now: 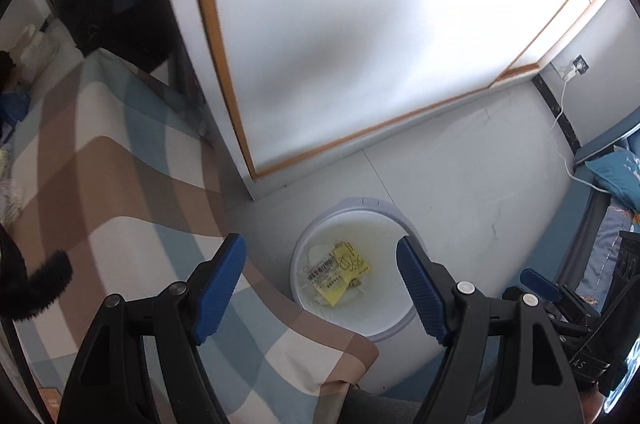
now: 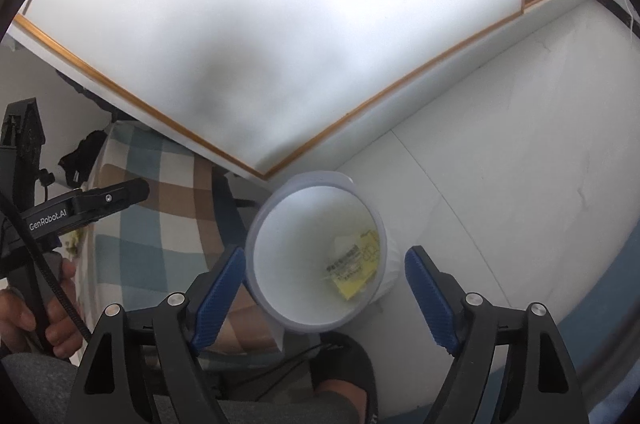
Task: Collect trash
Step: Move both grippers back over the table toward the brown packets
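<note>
Both tools hang over the bin point(image 1: 352, 264) with nothing in them: the left gripper point(image 1: 320, 272) stands wide, its blue pads apart with only the bin showing between them, and the right gripper point(image 2: 324, 288) is just as wide and empty. The trash point(image 1: 338, 270) lies at the bottom of the bin, which stands on the pale floor point(image 1: 460, 164) just beside the corner of the checked bedspread point(image 1: 120, 184) and near the base of the wardrobe point(image 1: 340, 24). The main risk, as I judge it, is with whatever is still to be collected: a thin, light scrap could slip from wide pads or flutter past the rim on release, and the bin sits close enough to the bedspread that a drop from the bed side might land on the cloth instead. The bin looks light, so a knock from either tool or from the foot point(image 2: 340, 392) close by could tip it and spill the contents. The 2 tools also work near each other and could clash over the opening. The trash itself is a flat yellow slip with dark print and a barcode label, lying over some crumpled white paper; it fills only the bottom, with plenty of room above.
</note>
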`<state>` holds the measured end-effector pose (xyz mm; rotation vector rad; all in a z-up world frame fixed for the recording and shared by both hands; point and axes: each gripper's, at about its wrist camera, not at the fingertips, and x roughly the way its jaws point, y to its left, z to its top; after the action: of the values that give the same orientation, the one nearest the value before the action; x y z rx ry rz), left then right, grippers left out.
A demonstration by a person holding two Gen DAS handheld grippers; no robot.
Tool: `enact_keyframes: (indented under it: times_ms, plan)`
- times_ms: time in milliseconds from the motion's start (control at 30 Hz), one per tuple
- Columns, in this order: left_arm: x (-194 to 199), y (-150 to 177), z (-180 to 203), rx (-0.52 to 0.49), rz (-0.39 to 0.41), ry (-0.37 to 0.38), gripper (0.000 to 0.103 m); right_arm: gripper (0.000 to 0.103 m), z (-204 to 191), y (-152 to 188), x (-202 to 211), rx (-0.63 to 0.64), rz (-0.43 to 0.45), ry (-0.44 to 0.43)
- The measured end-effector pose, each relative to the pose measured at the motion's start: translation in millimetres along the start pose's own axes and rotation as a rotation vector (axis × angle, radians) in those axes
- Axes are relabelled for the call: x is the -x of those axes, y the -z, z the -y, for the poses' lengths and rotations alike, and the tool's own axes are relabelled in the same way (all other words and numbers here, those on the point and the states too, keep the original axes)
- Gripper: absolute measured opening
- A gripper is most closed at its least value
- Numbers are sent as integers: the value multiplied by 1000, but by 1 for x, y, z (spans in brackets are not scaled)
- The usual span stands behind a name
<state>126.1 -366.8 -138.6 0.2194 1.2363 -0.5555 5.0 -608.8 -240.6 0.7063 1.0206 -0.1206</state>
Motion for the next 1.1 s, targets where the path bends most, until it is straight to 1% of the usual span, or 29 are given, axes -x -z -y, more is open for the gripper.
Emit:
enact_keyframes:
  times_ms: [33,100,167,300,333,367,433,467,533,600,733,767,833,933,1100]
  plan:
    - [13,1,-5,10,35,-20,75,83,-5,-2,7,8,15,-2]
    - [35,2,-15,37,93,-89,75,84,-16,-6,21,20,49,-9]
    - [57,5,-25,57,144,-68,75,85,-28,-10,36,37,83,-18]
    - [99,14,-37,93,245,-88,75,87,-62,-14,70,97,159,-38]
    - [108,18,-42,104,268,-103,77,87,-69,-15,77,111,173,-42]
    - [119,22,-47,120,295,-123,83,88,-82,-16,88,132,195,-50]
    - [138,31,-57,154,356,-144,89,90,-101,-18,103,163,228,-64]
    - [150,37,-64,173,390,-153,89,91,-115,-18,112,187,249,-72]
    - [165,39,-71,200,426,-164,89,91,-135,-18,128,222,295,-83]
    - [182,48,-88,238,471,-168,89,91,-161,-17,146,261,356,-102]
    - [210,65,-117,299,549,-190,91,97,-204,-8,171,312,433,-167]
    - [215,67,-123,312,557,-200,94,98,-213,-4,174,324,440,-180]
    - [227,79,-139,340,585,-225,97,98,-236,3,179,360,454,-208]
    - [241,96,-159,371,630,-248,98,101,-265,16,179,411,451,-227]
    - [249,121,-191,416,662,-284,99,103,-306,41,163,475,415,-246]
